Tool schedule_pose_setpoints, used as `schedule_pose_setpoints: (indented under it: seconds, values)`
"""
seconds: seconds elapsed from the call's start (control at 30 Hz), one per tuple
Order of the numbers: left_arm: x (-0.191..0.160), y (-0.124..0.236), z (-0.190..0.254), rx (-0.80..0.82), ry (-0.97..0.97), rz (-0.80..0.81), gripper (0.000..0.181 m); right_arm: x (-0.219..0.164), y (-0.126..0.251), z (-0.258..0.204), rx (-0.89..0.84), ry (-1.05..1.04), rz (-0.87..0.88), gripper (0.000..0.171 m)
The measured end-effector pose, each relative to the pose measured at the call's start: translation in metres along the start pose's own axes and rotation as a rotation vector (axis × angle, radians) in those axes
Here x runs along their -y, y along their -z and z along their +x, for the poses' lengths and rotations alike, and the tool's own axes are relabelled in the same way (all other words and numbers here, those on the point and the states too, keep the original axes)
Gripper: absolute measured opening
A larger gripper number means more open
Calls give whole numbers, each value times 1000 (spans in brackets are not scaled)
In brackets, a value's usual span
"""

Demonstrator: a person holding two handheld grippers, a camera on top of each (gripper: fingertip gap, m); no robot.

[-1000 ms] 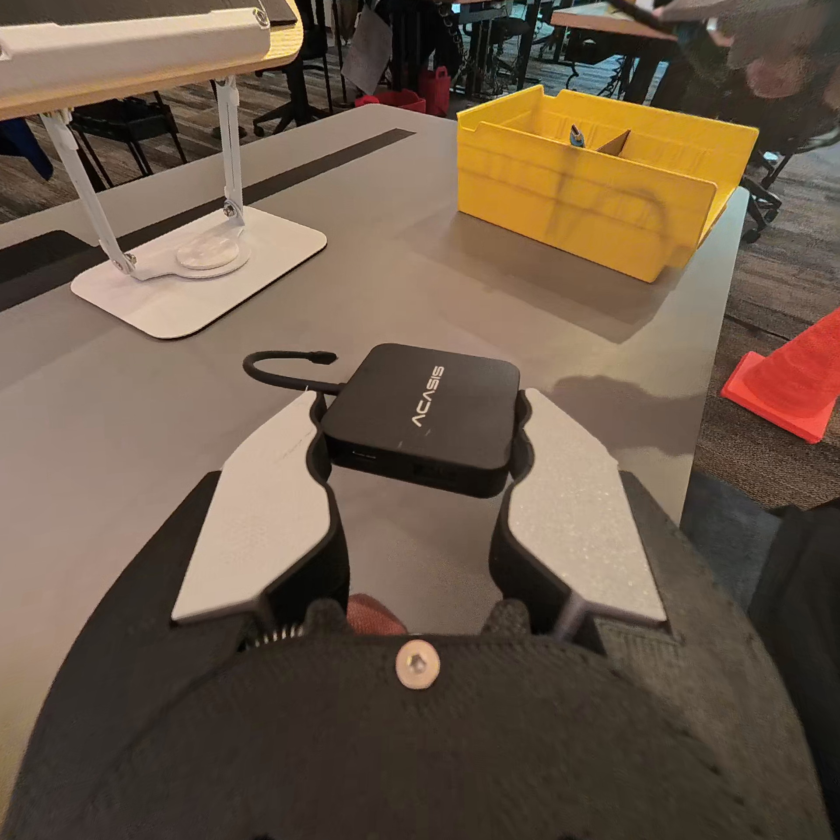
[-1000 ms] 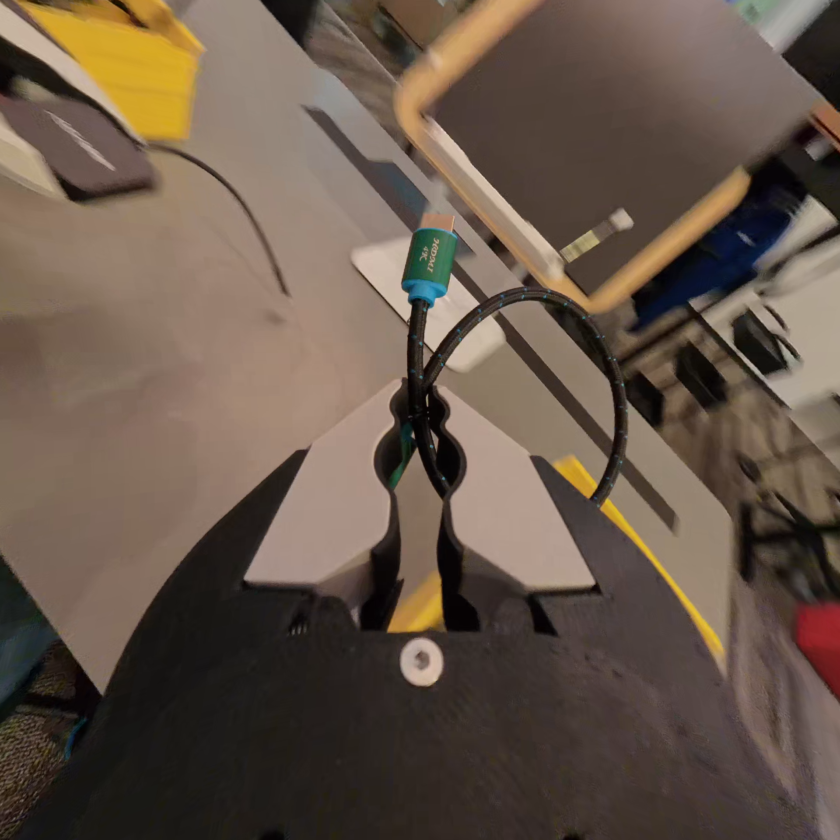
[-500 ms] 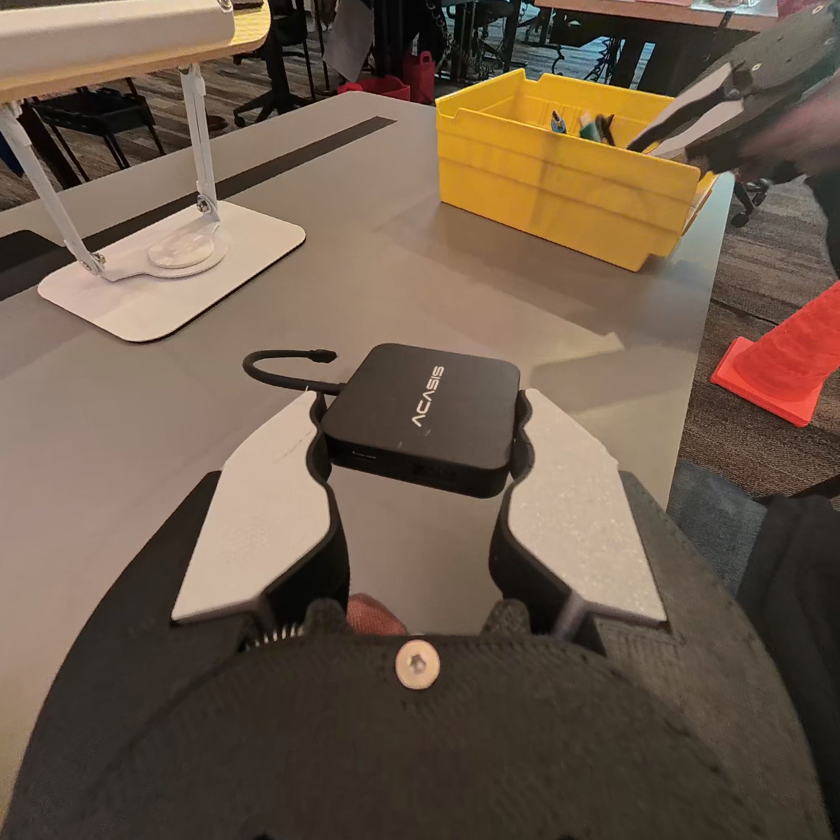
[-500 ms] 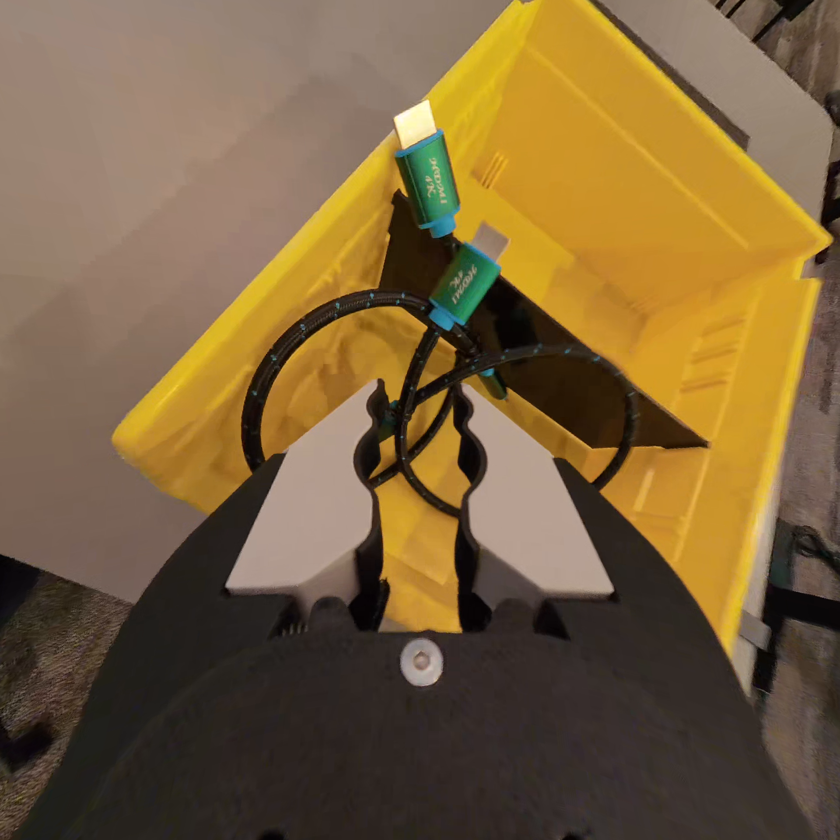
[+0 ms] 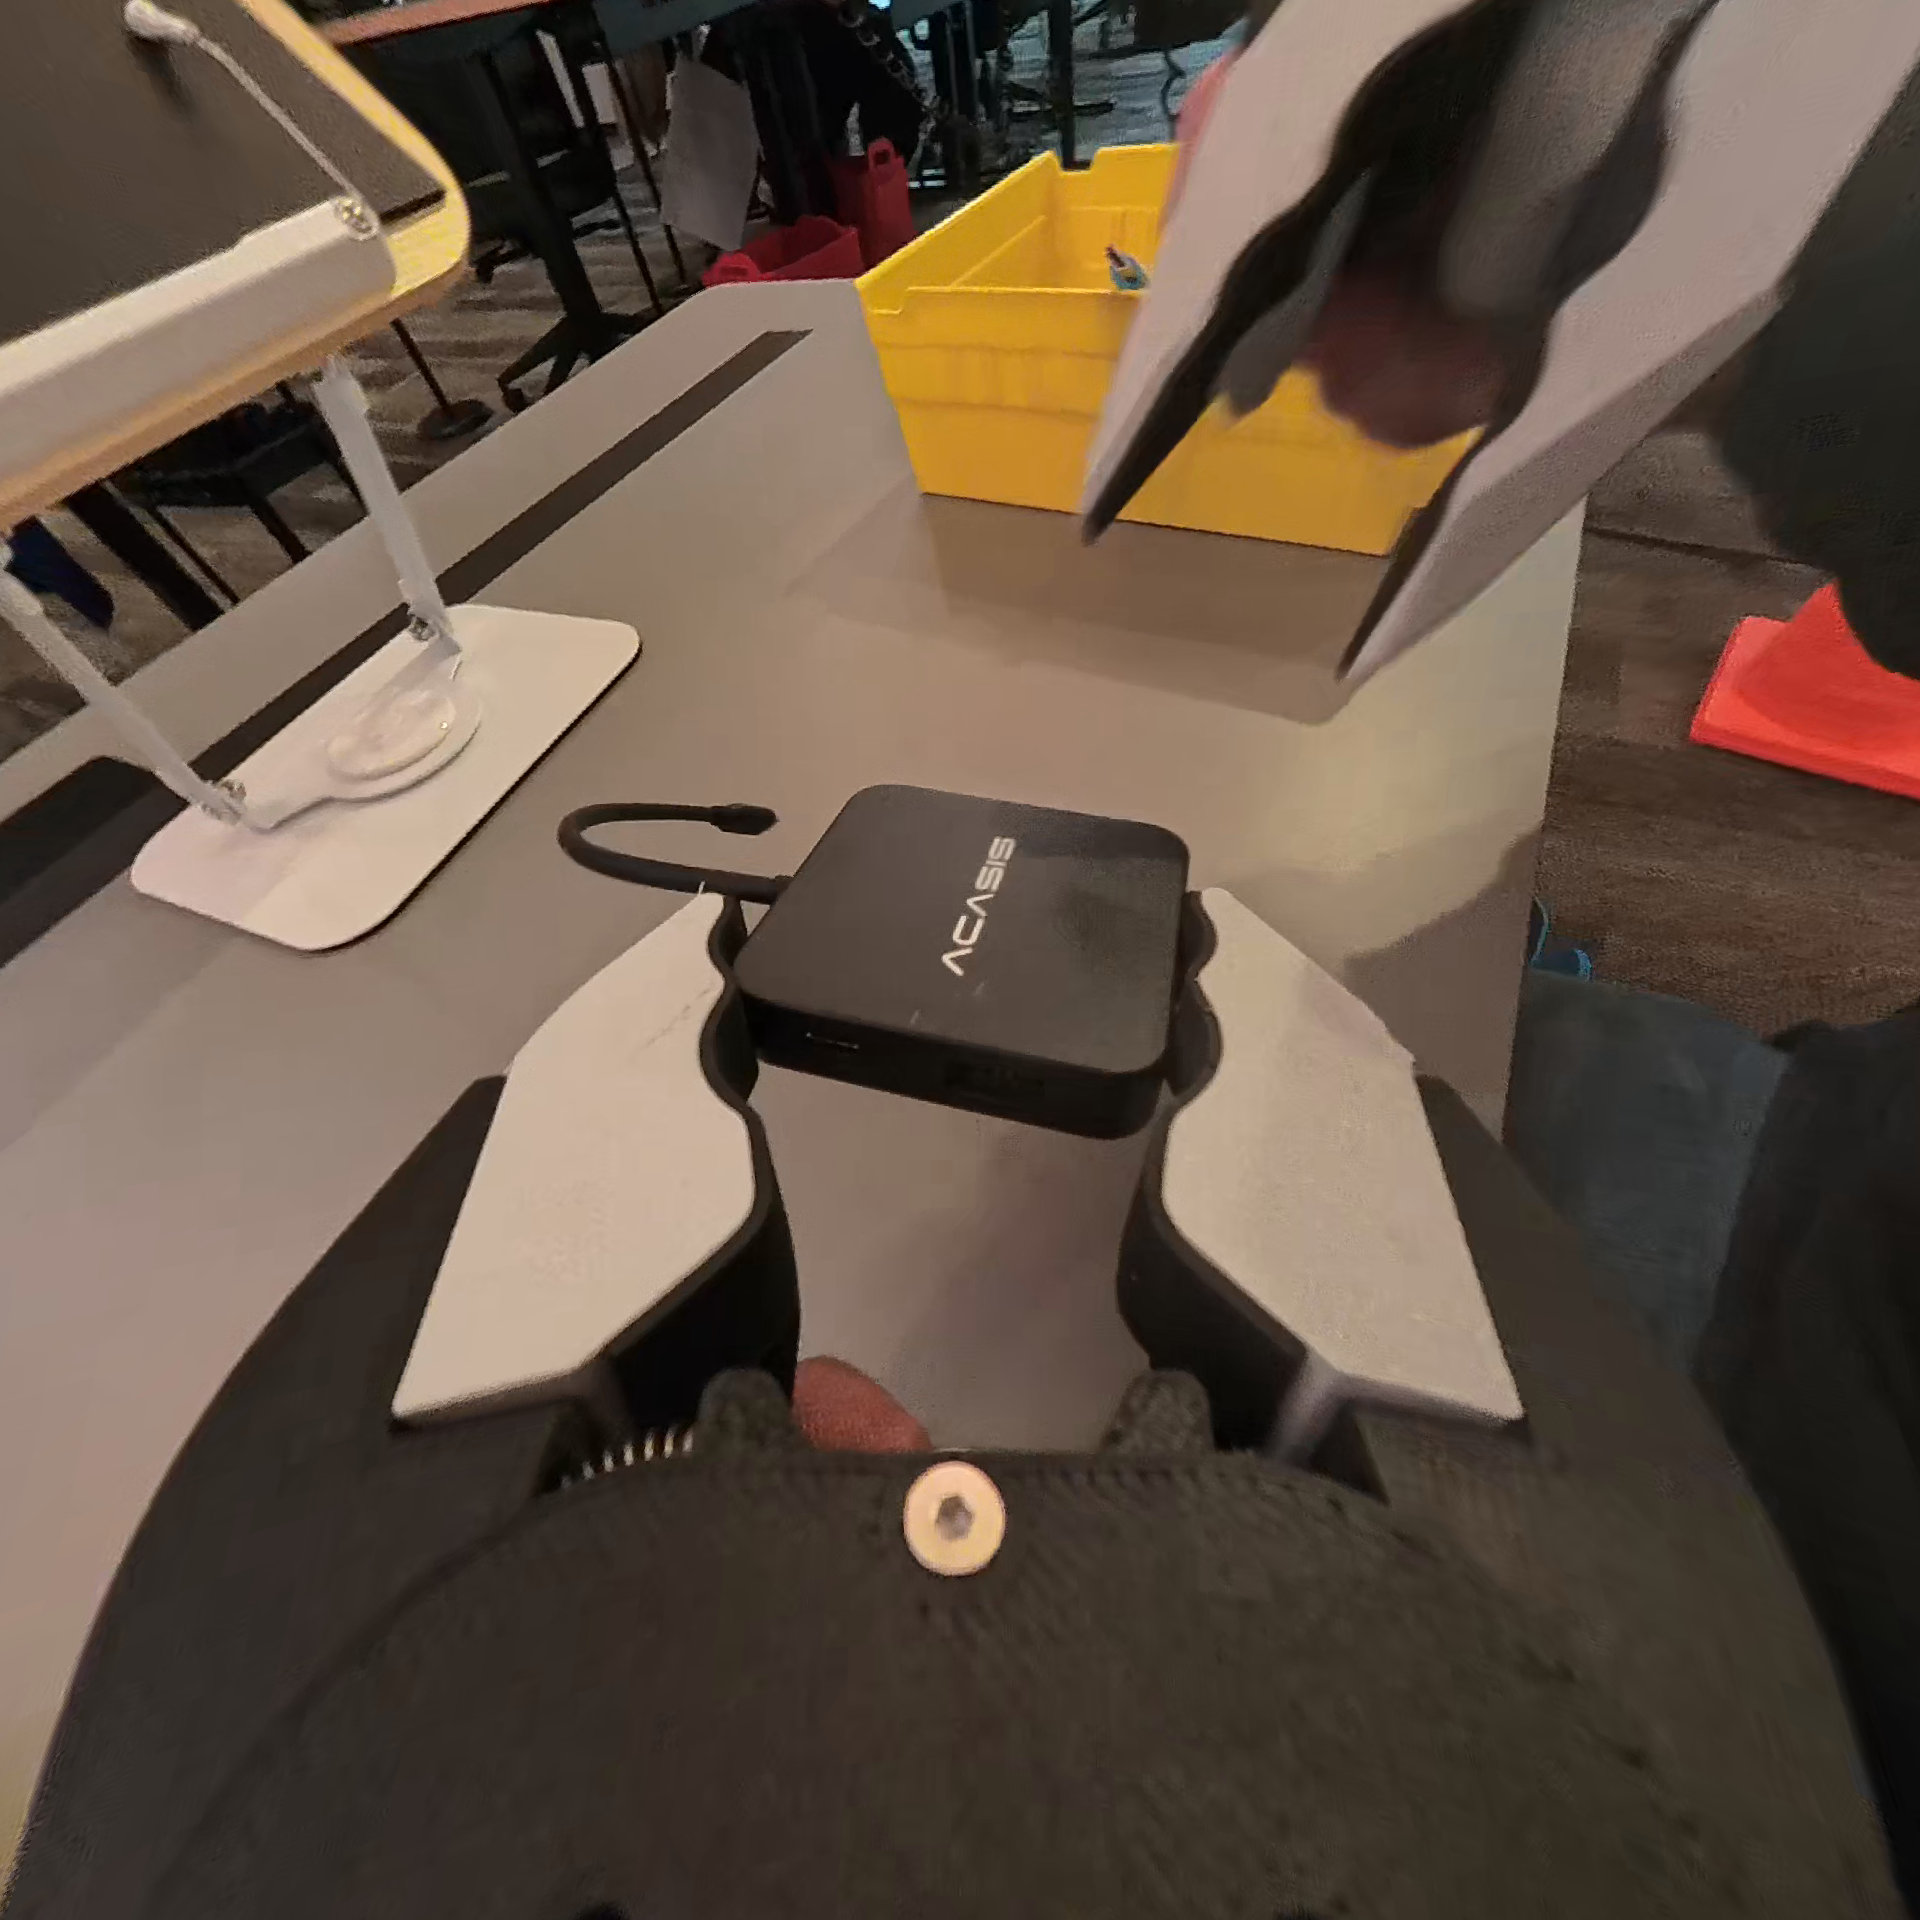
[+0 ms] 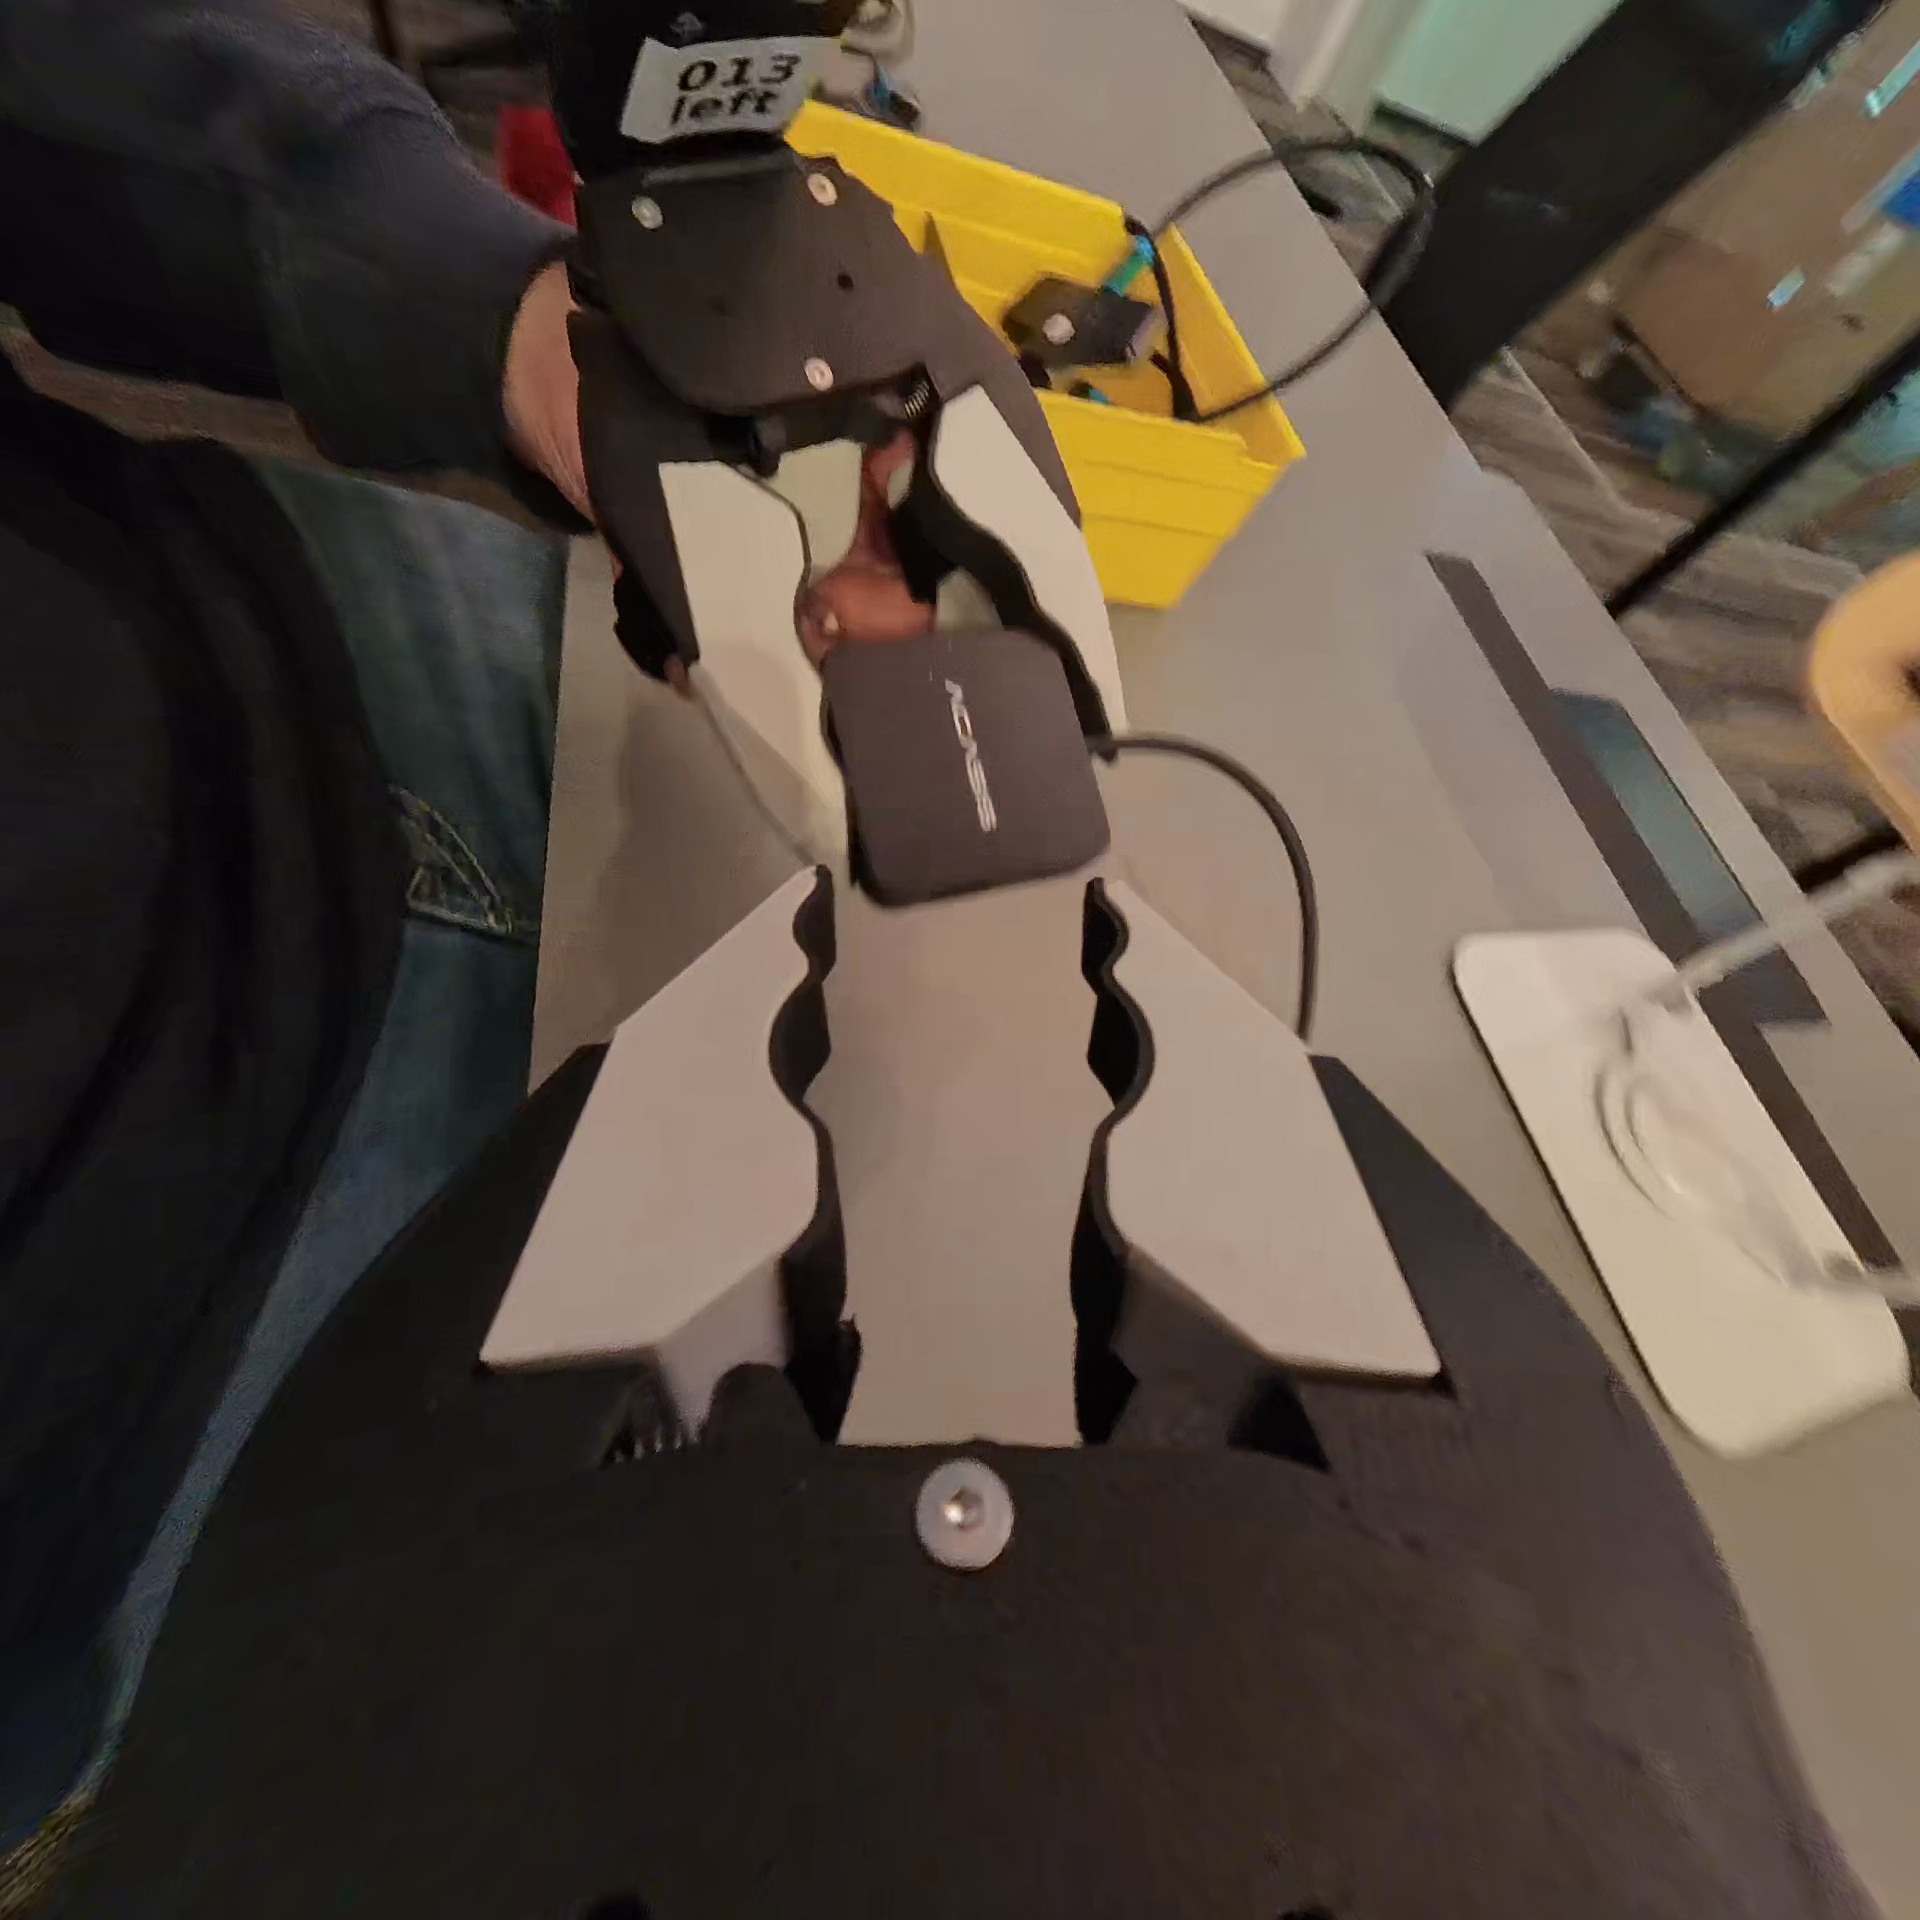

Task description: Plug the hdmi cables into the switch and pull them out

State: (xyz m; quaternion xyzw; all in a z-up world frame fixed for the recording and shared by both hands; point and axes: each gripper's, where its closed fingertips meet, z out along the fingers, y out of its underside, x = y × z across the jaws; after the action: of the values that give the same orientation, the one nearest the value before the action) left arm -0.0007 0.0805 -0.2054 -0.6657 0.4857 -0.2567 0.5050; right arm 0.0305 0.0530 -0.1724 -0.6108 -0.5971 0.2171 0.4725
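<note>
Grey table (image 5: 935,665), one black switch (image 5: 966,951), one yellow bin (image 5: 997,405), two hand-held grippers

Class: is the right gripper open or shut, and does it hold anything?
Open and empty. The right gripper has its fingers spread, with only bare table between them.

You see a black switch (image 5: 966,951) with pale lettering, a yellow bin (image 5: 997,405) behind it, and a white stand base (image 5: 395,769) beside that switch
</note>
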Motion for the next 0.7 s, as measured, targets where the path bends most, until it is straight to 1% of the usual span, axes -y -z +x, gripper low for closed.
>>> schedule_pose_setpoints:
  seconds: [0.1,0.17,0.23,0.3,0.37,0.53,0.63,0.7]
  values:
    - [8,2,7,-31,-12,31,77,7,-27,-1,88,-21,93,51]
    - [10,3,8,-34,-32,43,77,8,-31,2,128,-72,133,54]
    - [10,4,8,-27,-55,41,77,5,-32,6,137,-117,127,56]
    - [10,3,9,-14,-119,30,77,1,-32,7,145,-148,104,60]
    - [10,1,13,-4,-184,13,77,-2,-35,2,209,-210,94,62]
    - [11,-3,25,37,-371,-6,77,2,-40,-8,394,-418,170,43]
    - [9,-2,29,57,-483,-4,77,5,-38,-9,462,-494,233,30]
    - [10,-1,30,73,-534,-4,77,10,-31,-7,491,-529,279,16]
